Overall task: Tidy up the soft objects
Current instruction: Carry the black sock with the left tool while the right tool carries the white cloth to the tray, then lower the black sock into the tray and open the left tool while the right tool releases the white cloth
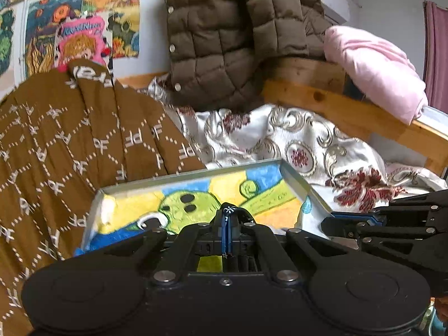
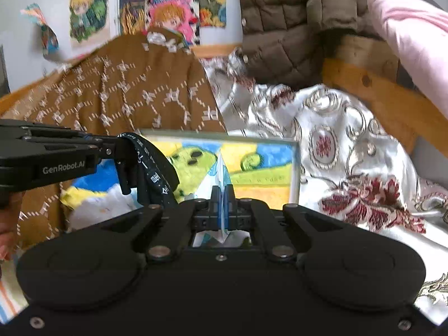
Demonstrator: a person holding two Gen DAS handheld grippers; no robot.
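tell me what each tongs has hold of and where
Left tongs are shut on a black printed strap, near its looped end. Right tongs pinch a fold of white and blue fabric.

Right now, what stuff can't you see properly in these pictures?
- Cartoon picture: near edge hidden behind left gripper in left wrist view.
- White cloth pinched in right gripper: its bulk hidden under the gripper body, right wrist view.
- Brown puffer jacket: top cut off by both frames.
- Wall posters: blurred.
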